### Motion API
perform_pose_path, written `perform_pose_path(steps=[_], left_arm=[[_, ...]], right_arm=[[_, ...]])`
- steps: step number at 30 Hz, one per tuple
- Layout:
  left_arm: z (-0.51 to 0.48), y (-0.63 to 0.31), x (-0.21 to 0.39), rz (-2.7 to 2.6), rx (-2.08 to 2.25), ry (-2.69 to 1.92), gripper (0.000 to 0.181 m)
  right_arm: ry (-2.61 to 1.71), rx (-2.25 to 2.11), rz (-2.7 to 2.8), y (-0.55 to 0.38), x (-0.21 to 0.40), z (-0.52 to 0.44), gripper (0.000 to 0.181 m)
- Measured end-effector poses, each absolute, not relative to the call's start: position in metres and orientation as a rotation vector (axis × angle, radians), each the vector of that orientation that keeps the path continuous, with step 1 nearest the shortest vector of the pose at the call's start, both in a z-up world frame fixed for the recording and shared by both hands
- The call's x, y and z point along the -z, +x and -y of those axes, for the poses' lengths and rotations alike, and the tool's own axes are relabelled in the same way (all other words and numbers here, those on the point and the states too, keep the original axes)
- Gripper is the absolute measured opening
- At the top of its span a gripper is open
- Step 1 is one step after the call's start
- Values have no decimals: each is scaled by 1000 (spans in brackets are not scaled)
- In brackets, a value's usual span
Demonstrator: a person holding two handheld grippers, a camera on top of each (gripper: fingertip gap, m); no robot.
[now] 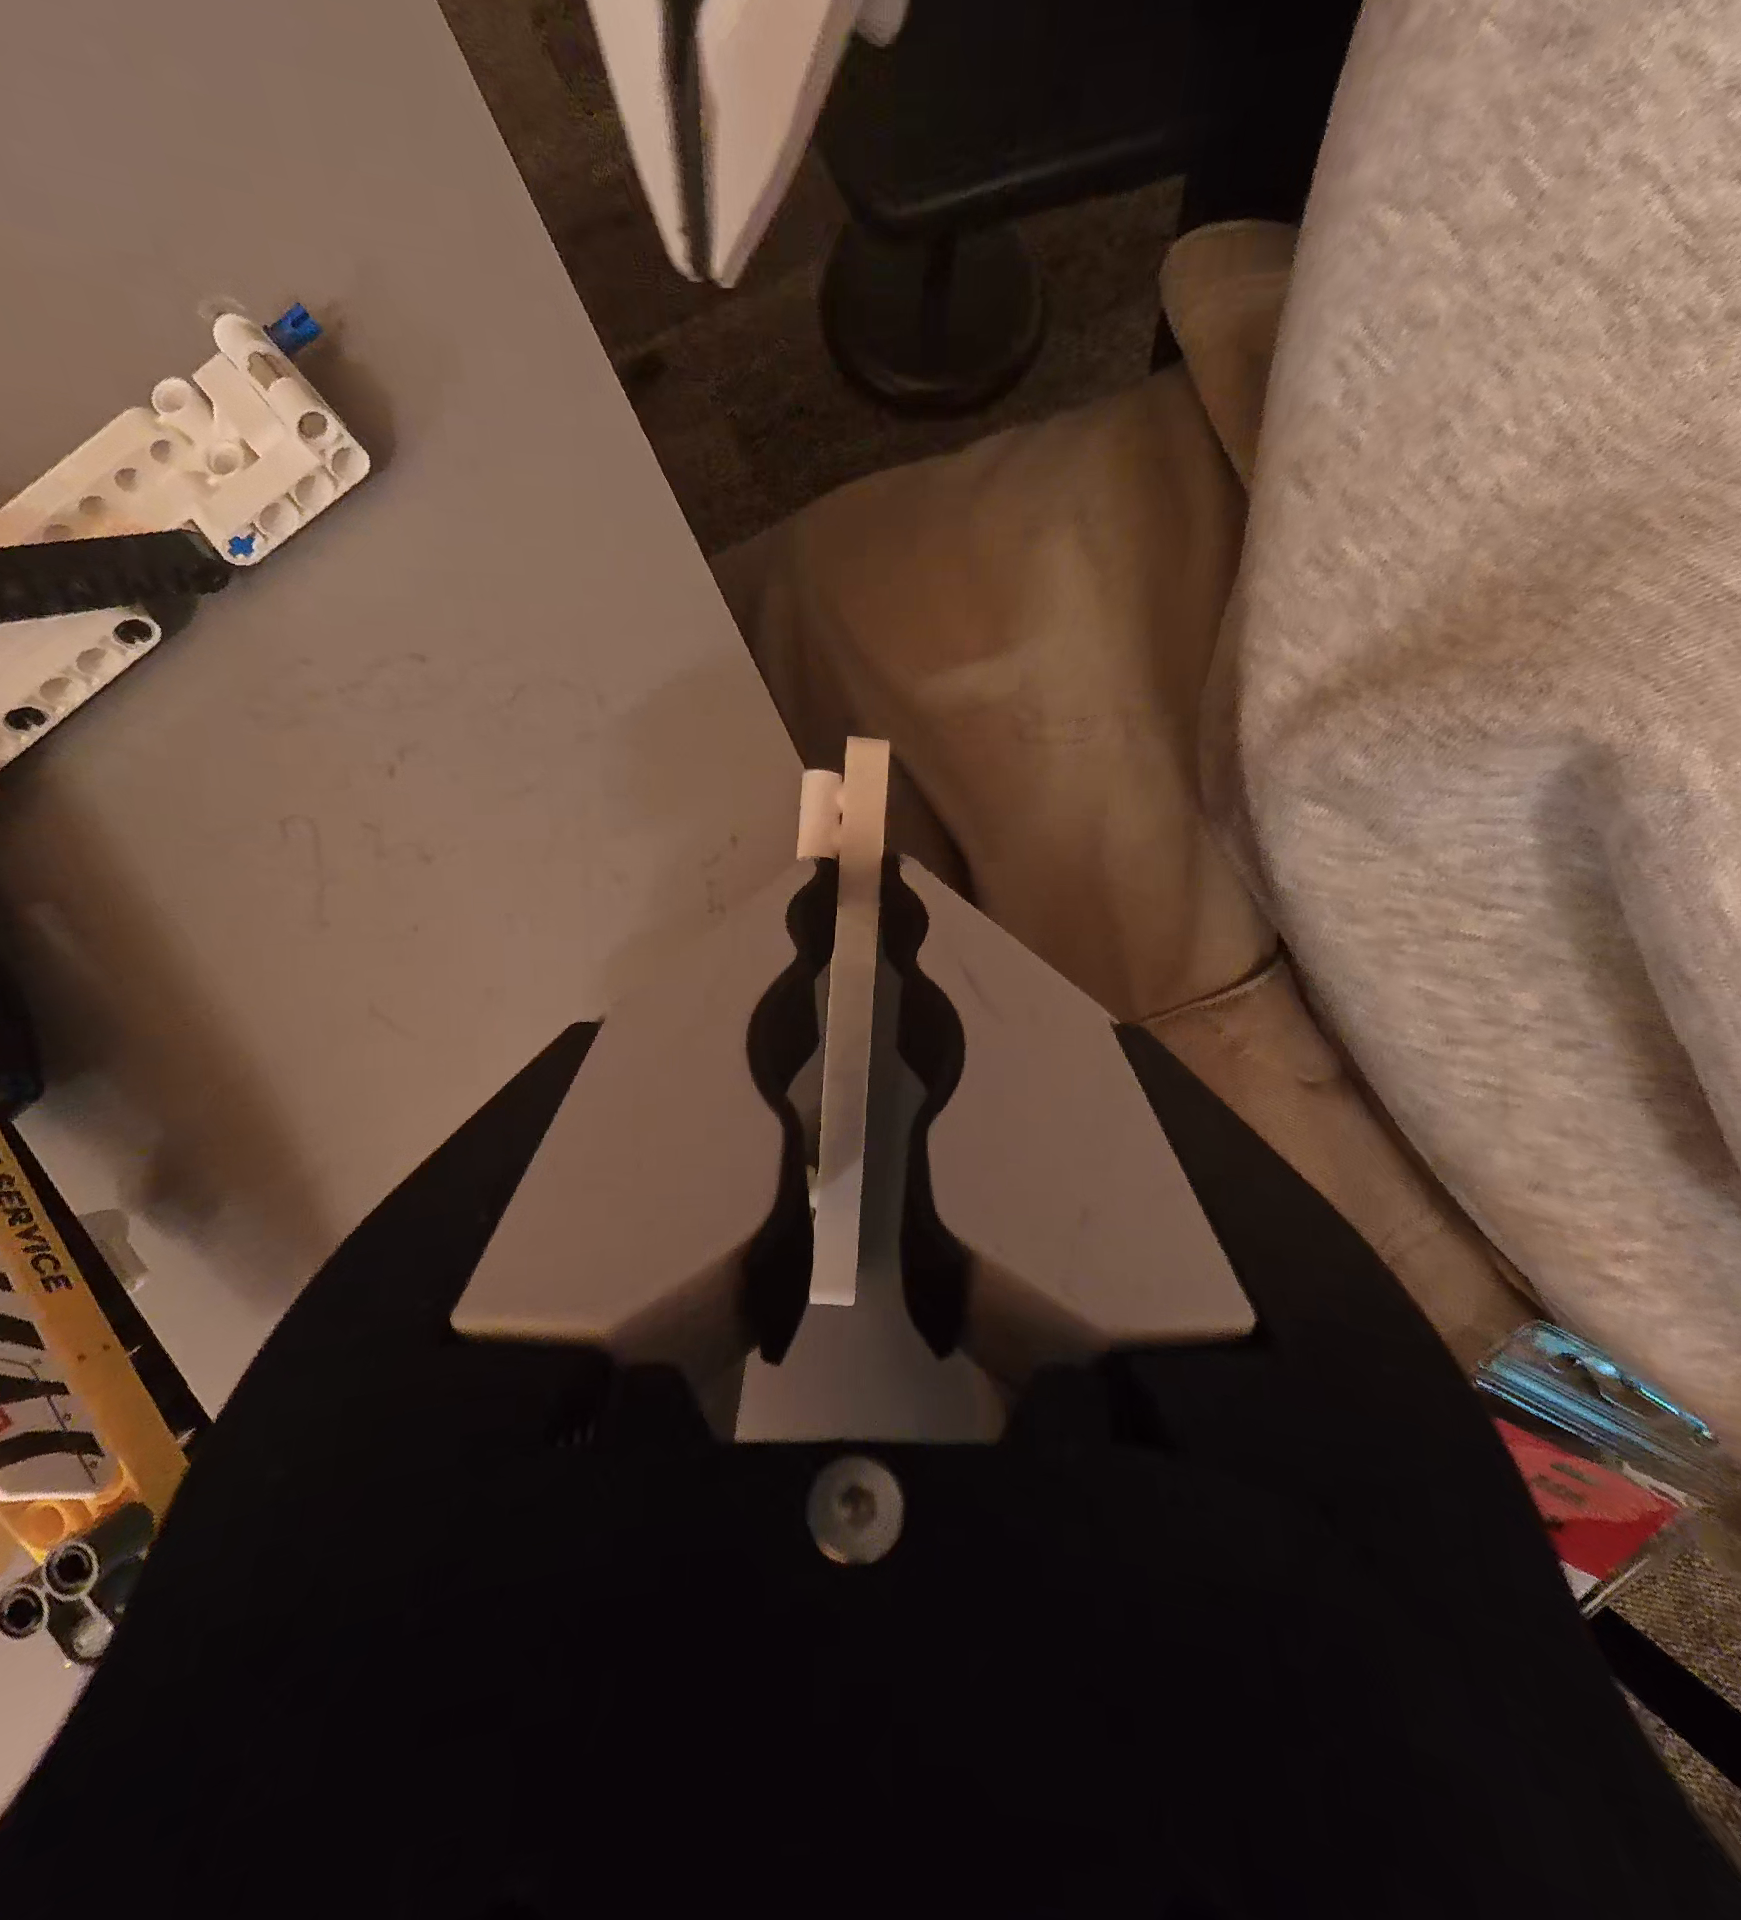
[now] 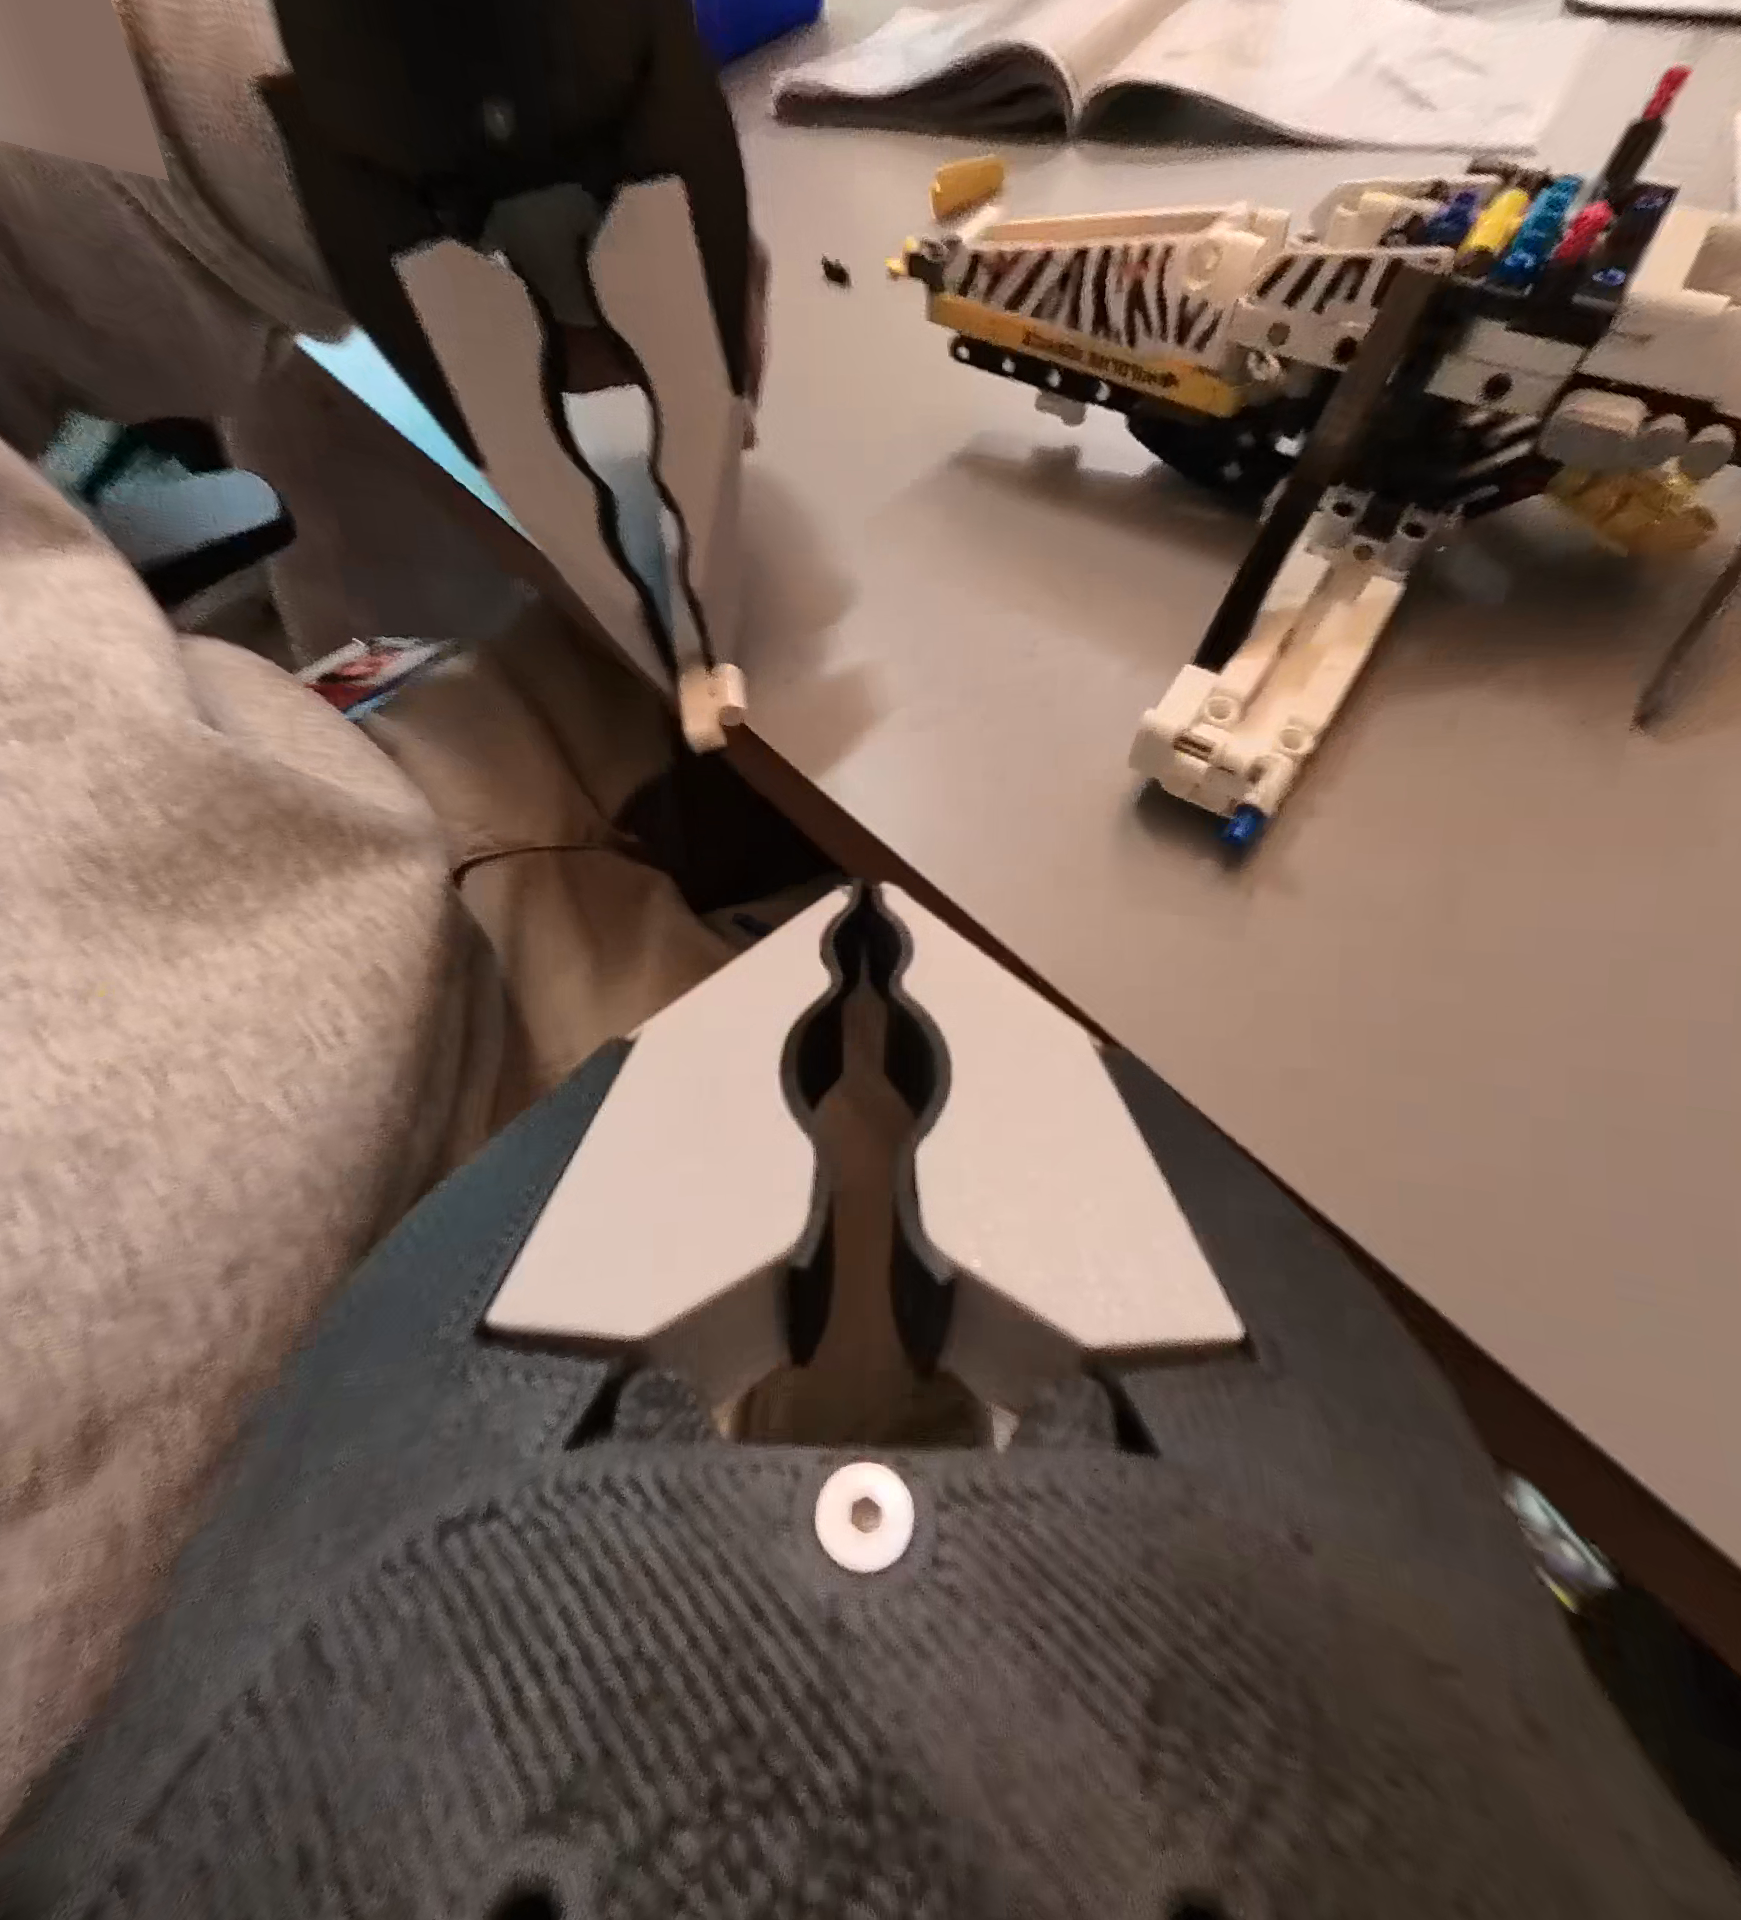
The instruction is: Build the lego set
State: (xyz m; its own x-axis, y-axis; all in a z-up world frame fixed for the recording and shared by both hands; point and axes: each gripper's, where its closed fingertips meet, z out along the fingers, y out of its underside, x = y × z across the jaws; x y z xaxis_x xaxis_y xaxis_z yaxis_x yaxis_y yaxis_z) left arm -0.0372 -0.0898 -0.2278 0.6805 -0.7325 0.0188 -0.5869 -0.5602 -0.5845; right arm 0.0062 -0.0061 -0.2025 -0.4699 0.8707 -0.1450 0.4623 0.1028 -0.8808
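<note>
While my left gripper point(image 1: 853, 873) pinches a flat white lego plate point(image 1: 850, 1039) edge-on between its 2 fingers, with a small white connector point(image 1: 816, 816) riding on the plate's far end, I'm hanging right at the near edge of the grey table point(image 1: 346, 831), half over a lap in beige cloth. My right gripper point(image 2: 864, 904) has its jaws drawn together with nothing between them, low and just off the table edge. From its view I can see my left gripper point(image 2: 705, 665) coming down from above, the little white piece point(image 2: 712, 704) at its tip beside the edge. So I judge this as a carry step: part picked, not yet mounted. And there's the target, the model point(image 2: 1313, 343), well apart on the far right of the table: a long body with zebra-striped panels over a yellow sill, a cluster of blue, yellow and red pins on top, black beams, and a white arm point(image 2: 1250, 675) reaching toward me with a blue pin at its end. Next, I reckon, the plate must travel across, line its connector up with an open hole, and my free right jaws should steady the model while I press. An open booklet point(image 2: 1157, 73) lies at the far side.
</note>
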Motion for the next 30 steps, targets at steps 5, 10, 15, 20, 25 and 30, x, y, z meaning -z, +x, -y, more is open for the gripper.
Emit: perform_pose_path(steps=[5, 10, 15, 20, 25, 30], left_arm=[[86, -42, 229, -1000, 271, -2354, 22], [89, -53, 227, -984, 151, -2379, 35], [88, -55, 209, -926, 111, -2313, 39], [91, -43, 188, -867, 103, -2229, 40], [103, -42, 187, -834, 105, -2221, 39], [109, -46, 187, -785, 149, -2214, 32]], right_arm=[[-1263, -1391, 2006, 4, 219, 38, 0], [-1226, -1298, 2120, -5, 255, 65, 4], [-1208, -1183, 2265, -10, 285, 74, 10], [-1179, -1079, 2415, -16, 306, 81, 10], [-1102, -923, 2507, -15, 320, 82, 12], [-1034, -881, 2567, -7, 325, 83, 18]])
